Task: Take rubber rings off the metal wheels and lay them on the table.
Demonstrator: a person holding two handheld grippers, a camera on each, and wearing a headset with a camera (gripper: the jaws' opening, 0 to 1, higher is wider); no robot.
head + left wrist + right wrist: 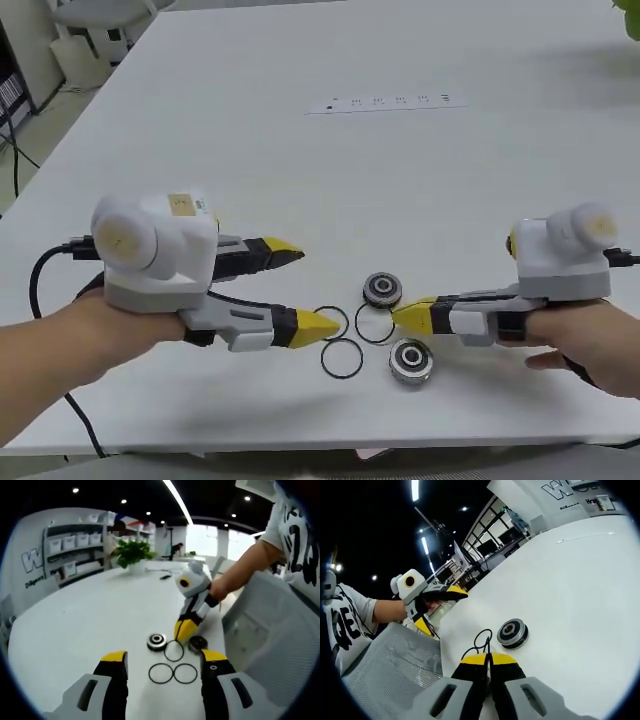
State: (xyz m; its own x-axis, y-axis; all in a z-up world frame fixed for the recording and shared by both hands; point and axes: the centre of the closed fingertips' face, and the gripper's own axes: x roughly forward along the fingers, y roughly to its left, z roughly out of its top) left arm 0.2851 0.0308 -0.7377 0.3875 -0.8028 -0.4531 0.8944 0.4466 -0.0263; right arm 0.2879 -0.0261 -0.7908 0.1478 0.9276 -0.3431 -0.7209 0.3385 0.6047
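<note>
Two metal wheels (pixel 382 289) (pixel 411 360) stand on the white table (pixel 300 150) near its front edge. Three loose black rubber rings lie beside them: one (pixel 374 323) between the wheels, two (pixel 330 322) (pixel 342 358) to its left. My right gripper (pixel 408 315) is shut, its yellow tips pinching the right edge of the middle ring (pixel 482 639), which rests on the table. In the right gripper view one wheel (pixel 512 632) sits just past the tips (pixel 490 655). My left gripper (pixel 305 288) hovers open left of the rings (pixel 161 673), holding nothing.
A white label strip (pixel 385 102) lies across the far middle of the table. The table's front edge (pixel 330 440) runs just below the wheels. A potted plant (pixel 131 552) stands at the far end. A black cable (pixel 40 270) trails from the left gripper.
</note>
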